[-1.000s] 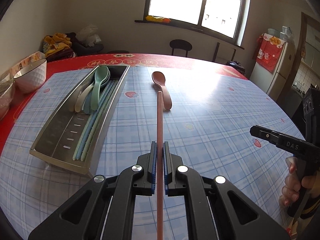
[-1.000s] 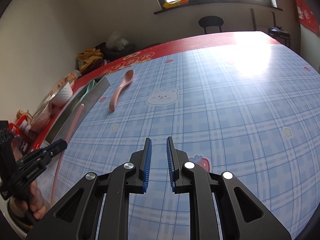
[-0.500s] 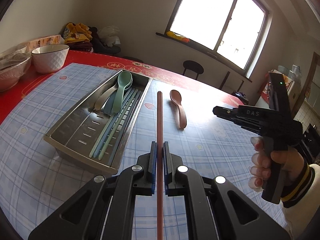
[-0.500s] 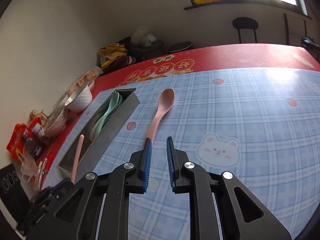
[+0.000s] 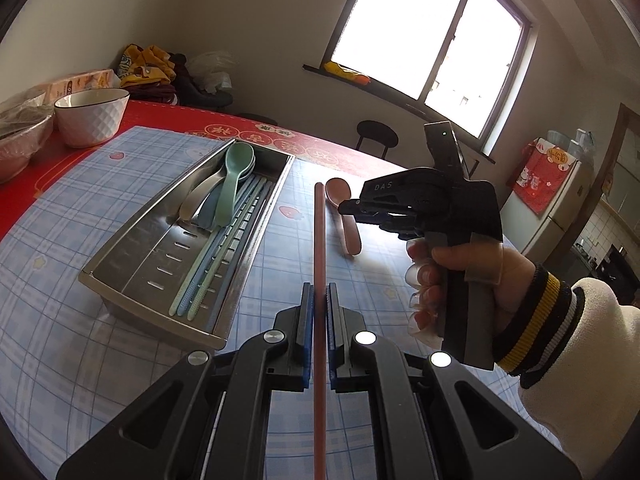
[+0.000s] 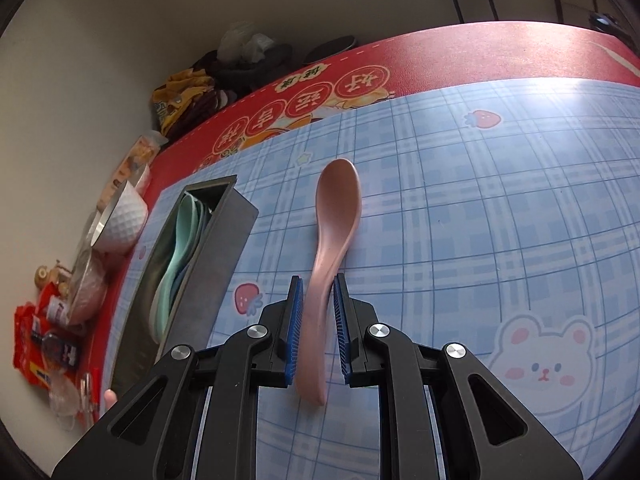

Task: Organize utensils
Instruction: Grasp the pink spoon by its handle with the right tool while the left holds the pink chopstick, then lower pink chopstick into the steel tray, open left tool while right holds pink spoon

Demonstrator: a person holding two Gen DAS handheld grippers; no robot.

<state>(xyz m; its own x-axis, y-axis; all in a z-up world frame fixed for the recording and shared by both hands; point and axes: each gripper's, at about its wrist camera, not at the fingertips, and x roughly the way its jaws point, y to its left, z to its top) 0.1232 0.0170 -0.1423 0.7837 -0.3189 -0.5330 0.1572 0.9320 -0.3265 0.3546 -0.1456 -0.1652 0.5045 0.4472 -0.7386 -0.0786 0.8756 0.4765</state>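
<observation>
Each view rides on a gripper and looks forward along its two fingers, fisheye-bent at the edges. The left view sits low behind the left claw [image 5: 318, 300], tilted gently down across the table [image 5: 60, 240] toward the window [image 5: 424, 28]; the tray [image 5: 256, 240] lies ahead-left of the claw, the right claw [image 5: 346, 210] ahead-right. The right view tips more steeply down and sits closer to the table, its claw [image 6: 318, 294] straddling the spoon [image 6: 334, 232], with the tray [image 6: 212, 256] to the left. Both views share tray, spoon [image 5: 344, 216], bowl [image 5: 92, 116] and the red border.
</observation>
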